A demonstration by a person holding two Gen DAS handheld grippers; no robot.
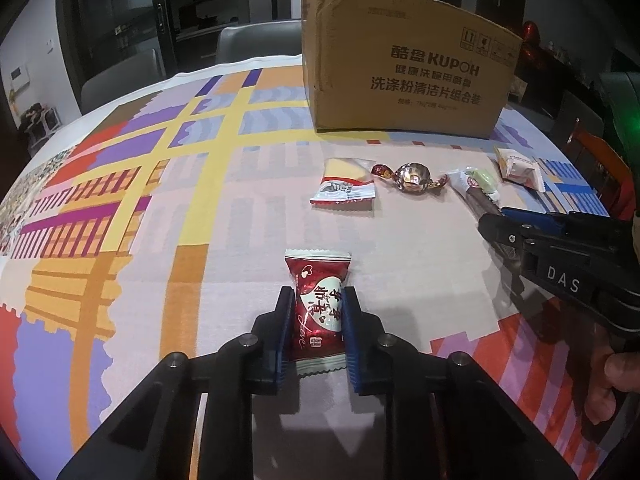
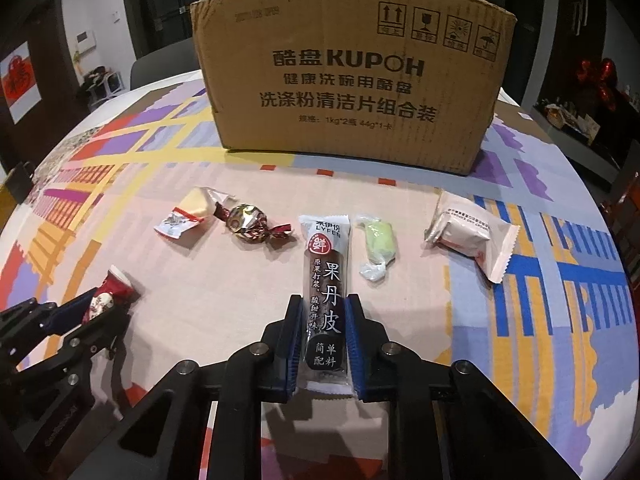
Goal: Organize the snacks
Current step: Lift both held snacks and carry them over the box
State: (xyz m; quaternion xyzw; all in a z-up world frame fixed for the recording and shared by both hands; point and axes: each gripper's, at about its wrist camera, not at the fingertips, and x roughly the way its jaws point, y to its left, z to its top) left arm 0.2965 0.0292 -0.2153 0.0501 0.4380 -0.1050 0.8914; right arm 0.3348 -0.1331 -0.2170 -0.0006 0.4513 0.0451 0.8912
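My left gripper [image 1: 318, 300] is shut on a red candy packet [image 1: 318, 304] with a white heart, its blue pads pressing both sides. My right gripper [image 2: 323, 308] is shut on a long dark fruit-leather bar [image 2: 325, 292] lying on the tablecloth. The right wrist view shows the left gripper [image 2: 100, 306] at lower left holding the red packet [image 2: 112, 292]. From the left wrist, the right gripper [image 1: 500, 220] appears at the right edge. A row of loose snacks lies beyond: a white-and-yellow packet [image 2: 186, 216], a foil-wrapped candy [image 2: 248, 222], a green candy [image 2: 378, 244], a white pastry packet [image 2: 470, 234].
A brown cardboard box [image 2: 352, 76] stands at the back of the round table, behind the snack row. The patterned tablecloth [image 1: 160, 208] covers the table. A chair back [image 1: 256, 42] shows beyond the far edge. A person's fingers [image 1: 612, 376] grip the right tool.
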